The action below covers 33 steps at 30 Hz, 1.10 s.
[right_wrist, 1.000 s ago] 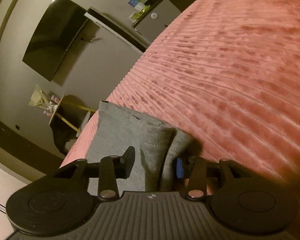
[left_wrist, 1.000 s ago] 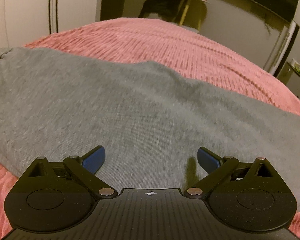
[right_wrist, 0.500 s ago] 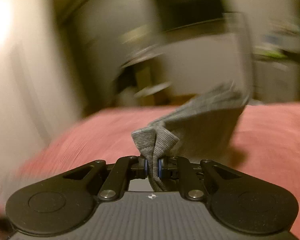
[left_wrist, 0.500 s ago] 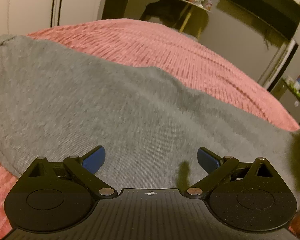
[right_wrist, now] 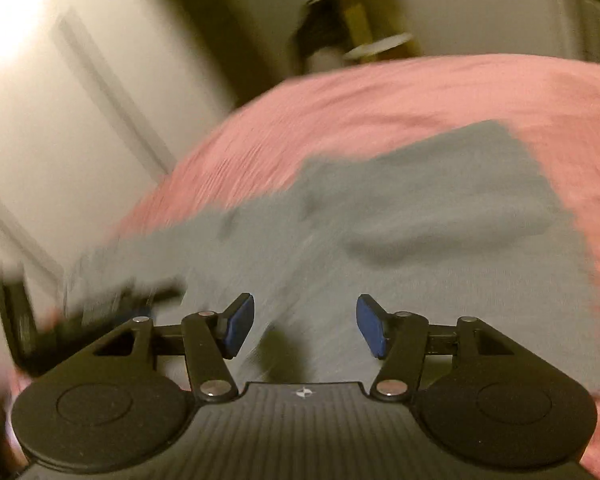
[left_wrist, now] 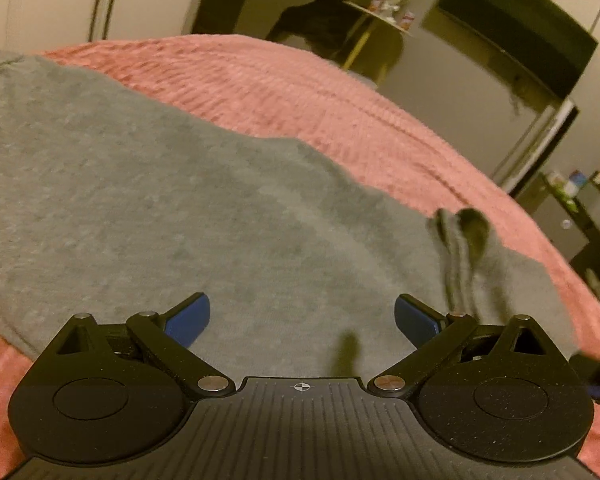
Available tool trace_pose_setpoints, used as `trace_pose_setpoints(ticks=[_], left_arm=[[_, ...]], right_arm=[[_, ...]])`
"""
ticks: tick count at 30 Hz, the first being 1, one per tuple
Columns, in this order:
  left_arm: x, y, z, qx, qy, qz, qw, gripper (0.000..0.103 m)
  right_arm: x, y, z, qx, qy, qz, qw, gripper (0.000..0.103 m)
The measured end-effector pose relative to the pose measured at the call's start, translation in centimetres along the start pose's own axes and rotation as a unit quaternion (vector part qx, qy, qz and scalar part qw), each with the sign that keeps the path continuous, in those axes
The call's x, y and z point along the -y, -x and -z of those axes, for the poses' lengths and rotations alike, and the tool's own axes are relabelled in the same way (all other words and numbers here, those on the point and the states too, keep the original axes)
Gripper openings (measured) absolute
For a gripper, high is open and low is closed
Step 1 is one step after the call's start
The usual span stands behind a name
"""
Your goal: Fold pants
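The grey sweatpants (left_wrist: 180, 208) lie spread across the pink ribbed bedspread (left_wrist: 320, 96), running from the bed's left side toward its right edge, and in the right wrist view a leg end looks laid over the rest, with a soft ridge where the fabric doubles. The left claw (left_wrist: 302, 316) hangs just above the cloth, fingers spread wide and holding nothing; the right claw (right_wrist: 305, 326) is also parted wide and empty over the grey knit, though that view is smeared with motion. The pants (right_wrist: 420, 240) look soft, limp and light, so they will sag and bunch; I'd pinch them at a hem or the doubled edge, both layers together
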<state>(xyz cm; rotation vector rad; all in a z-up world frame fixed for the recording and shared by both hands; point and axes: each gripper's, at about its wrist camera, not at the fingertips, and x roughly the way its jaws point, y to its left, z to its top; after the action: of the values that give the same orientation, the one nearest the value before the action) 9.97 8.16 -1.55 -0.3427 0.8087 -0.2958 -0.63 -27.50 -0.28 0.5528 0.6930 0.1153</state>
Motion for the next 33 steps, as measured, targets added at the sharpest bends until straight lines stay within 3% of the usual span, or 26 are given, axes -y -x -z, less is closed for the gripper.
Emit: trace_pose_setpoints(ticks=[3,5,8,11,12,14,15,19,21,22,27,30,31,33], left_arm=[[1.1,0.2,-0.2,-0.014,0.014,0.043,0.9989,0.101],[2.4,0.2,-0.5,-0.03,0.024,0.076,0.9964,0.101],[5.0,-0.7,-0.9,-0.059,0.022,0.126,0.9901,0.101],[7.1,-3.4,-1.1,-0.103,0.039,0.15,0.9825,0.097],[7.7,-4.3,-0.8,-0.118,0.047,0.15,0.9805,0.094],[8.4,-6.5,-0.6,-0.154,0.061,0.131,0.9775,0.075],[8.7,-7.5,-0.4,-0.169,0.064,0.118,0.9765,0.074],[9.8,-7.8,-0.5,-0.164,0.039,0.118,0.9786,0.048],[9.8,-8.5,-0.5,-0.175,0.053,0.117,0.9761,0.039],[9.7,-8.7,-0.4,-0.181,0.062,0.119,0.9743,0.029],[8.8,-9.6,0.2,-0.193,0.087,0.127,0.9691,0.032],[8.6,-10.4,-0.2,-0.209,0.115,0.137,0.9615,0.045],[8.7,-10.8,-0.5,-0.219,0.131,0.14,0.9567,0.054],[9.1,-11.3,-0.9,-0.23,0.147,0.147,0.9509,0.056]], right_arm=[[4.4,2.2,0.2,0.035,-0.084,0.048,0.995,0.055],[6.7,2.5,1.0,0.019,-0.112,0.113,0.987,0.032],[9.1,3.3,1.5,0.036,-0.19,0.073,0.978,0.031],[8.5,3.6,1.4,0.053,-0.168,0.079,0.981,0.032],[8.4,3.4,1.5,0.048,-0.167,0.078,0.982,0.032],[8.5,3.2,1.5,0.043,-0.172,0.073,0.982,0.032],[8.6,3.2,1.5,0.044,-0.175,0.069,0.981,0.032],[9.7,2.7,1.3,0.045,-0.198,0.051,0.978,0.033],[10.1,2.4,1.4,0.045,-0.208,0.044,0.976,0.033],[10.2,2.2,1.4,0.044,-0.212,0.04,0.975,0.033],[10.5,2.1,1.4,0.045,-0.22,0.029,0.974,0.035],[10.3,2.0,1.5,0.044,-0.215,0.03,0.975,0.037],[10.1,1.9,1.5,0.041,-0.21,0.031,0.976,0.037],[9.8,1.8,1.3,0.039,-0.201,0.035,0.978,0.038]])
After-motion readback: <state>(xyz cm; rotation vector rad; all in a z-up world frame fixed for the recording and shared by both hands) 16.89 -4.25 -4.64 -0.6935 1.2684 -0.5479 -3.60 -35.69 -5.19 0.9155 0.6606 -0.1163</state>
